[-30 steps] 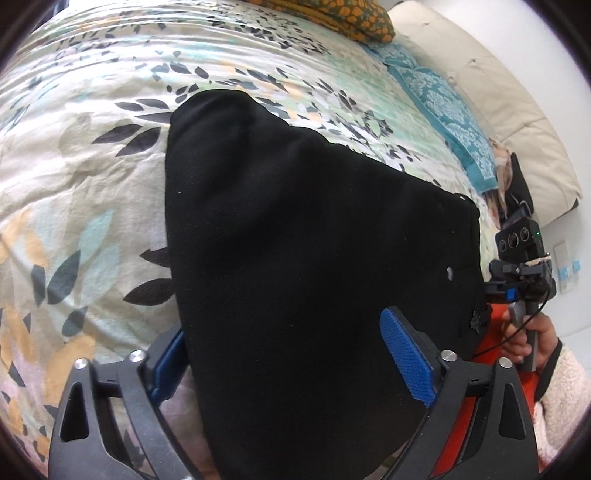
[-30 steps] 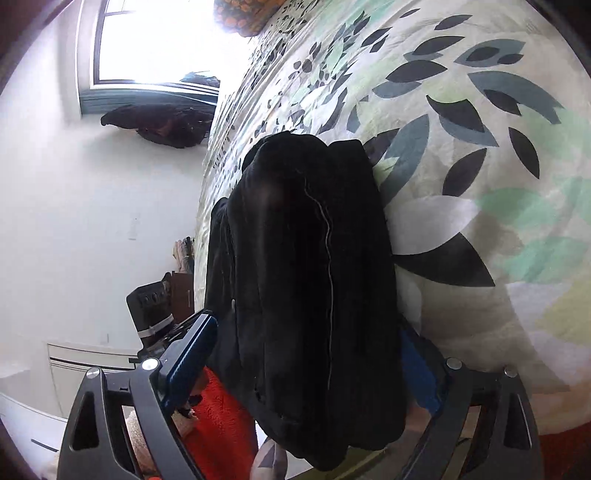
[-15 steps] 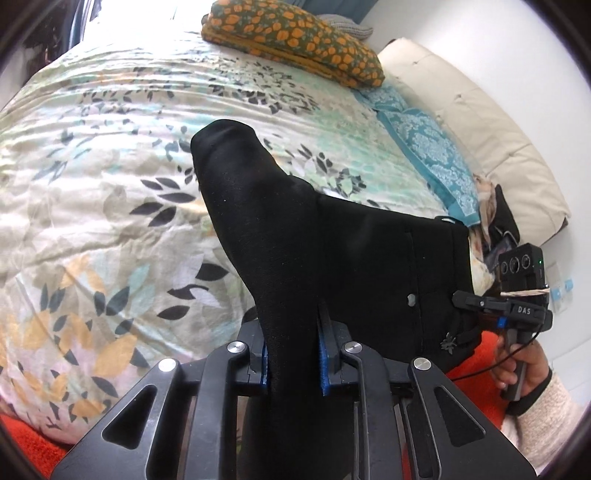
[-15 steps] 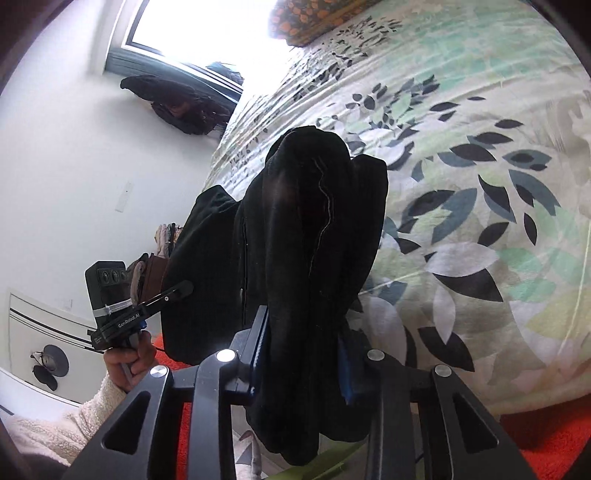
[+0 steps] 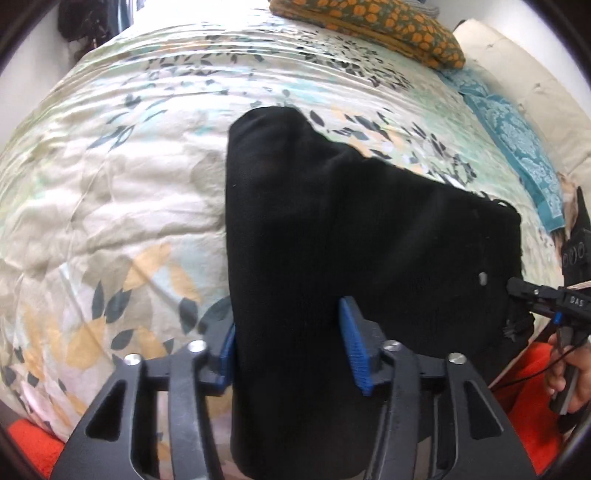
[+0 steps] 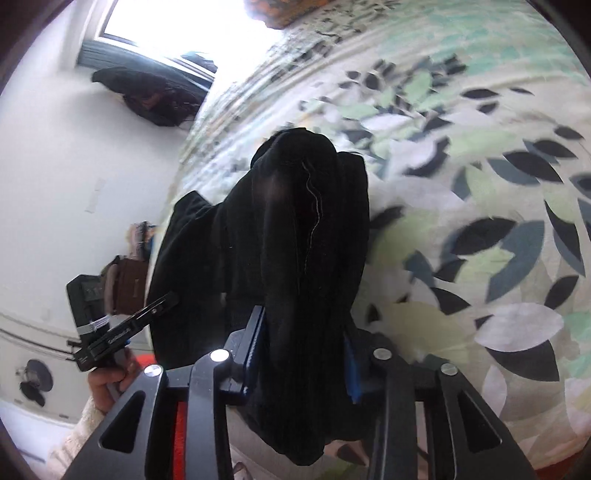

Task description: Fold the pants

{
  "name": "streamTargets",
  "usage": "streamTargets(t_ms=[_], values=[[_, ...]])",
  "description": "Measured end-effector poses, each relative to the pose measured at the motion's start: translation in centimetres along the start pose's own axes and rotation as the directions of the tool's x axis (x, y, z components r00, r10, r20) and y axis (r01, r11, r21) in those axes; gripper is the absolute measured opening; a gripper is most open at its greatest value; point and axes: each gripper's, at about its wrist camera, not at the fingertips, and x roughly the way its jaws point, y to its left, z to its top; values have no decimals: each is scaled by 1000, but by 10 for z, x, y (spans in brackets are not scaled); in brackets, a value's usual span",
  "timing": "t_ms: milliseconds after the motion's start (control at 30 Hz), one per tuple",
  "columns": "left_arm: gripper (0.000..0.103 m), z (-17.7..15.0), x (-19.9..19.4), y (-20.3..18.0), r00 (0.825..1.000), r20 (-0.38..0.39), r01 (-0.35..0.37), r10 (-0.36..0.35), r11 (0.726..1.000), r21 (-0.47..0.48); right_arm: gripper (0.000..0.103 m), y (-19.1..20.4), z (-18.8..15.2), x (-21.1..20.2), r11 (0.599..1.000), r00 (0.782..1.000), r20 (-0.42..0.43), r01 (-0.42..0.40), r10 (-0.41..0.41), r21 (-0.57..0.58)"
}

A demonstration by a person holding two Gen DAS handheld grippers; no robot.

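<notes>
The black pants (image 5: 332,258) lie on the leaf-print bedspread (image 5: 110,184), draped between both grippers. The left gripper (image 5: 291,354) stands parted, cloth between its blue pads. The right gripper (image 6: 303,354) pinches a bunched fold (orange pillow (image 5: 369,26) at 12 o'clock).

Left claw (image 5: 291,343), clamped tight on black pants (image 5: 332,240) half second ago, now spread apart, blue pads clear of cloth on right side. Right claw (image 6: 303,354) also wider than half second ago, cloth bunched between pads. Pants lower, flatter on bed (image 5: 110,184).
</notes>
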Motion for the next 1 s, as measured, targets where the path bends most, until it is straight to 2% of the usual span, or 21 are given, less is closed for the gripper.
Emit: streamTargets(t_ms=[67,100,133,200,233,367,433,467,533,600,633,667,767,833,867,933,1000], values=[[67,-4,-21,6,998,62,-24,26,999,-38,89,-13,-6,-6,999,998,56,19,-22,50],[77,-4,-35,6,994,93,-51,54,998,-37,95,-12,-9,-17,997,993,103,52,-57,55],[81,-4,-49,4,988,131,-74,76,997,-20,102,-9,-12,-30,995,985,144,88,-93,45],[85,-7,-79,-4,971,211,-125,116,992,31,103,7,-16,-55,985,966,199,170,-164,-17],[88,-8,-92,-10,962,243,-144,126,988,59,103,19,-20,-69,972,950,235,226,-207,-59],[94,-27,-138,-46,928,341,-208,151,968,139,103,74,-47,-118,895,874,362,408,-325,-182],[96,-39,-153,-64,906,378,-261,190,954,146,103,101,-63,-133,853,841,389,478,-376,-209],[96,-46,-160,-72,899,386,-276,206,951,137,103,113,-72,-139,836,832,387,502,-397,-223],[96,-59,-174,-79,907,371,-253,197,961,108,103,133,-93,-149,812,821,380,532,-425,-242],[96,-69,-180,-84,928,313,-235,201,969,73,103,146,-113,-157,807,818,387,537,-426,-247],[96,-74,-183,-86,931,303,-232,202,970,67,103,152,-122,-161,806,817,392,537,-423,-250],[96,-80,-185,-88,928,304,-249,217,966,69,103,158,-130,-166,802,814,400,541,-422,-255],[96,-92,-190,-97,895,333,-341,296,937,83,103,170,-148,-172,771,785,444,576,-432,-270],[96,-97,-194,-96,879,351,-359,322,932,45,103,172,-155,-169,756,772,467,592,-432,-280],[96,-98,-196,-94,879,353,-347,320,938,15,103,173,-158,-165,753,772,463,594,-435,-283],[96,-99,-198,-89,894,332,-307,301,951,-36,103,170,-158,-155,760,782,438,587,-443,-278],[96,-100,-197,-85,918,287,-271,275,961,-56,103,170,-162,-148,769,793,422,575,-440,-278]])
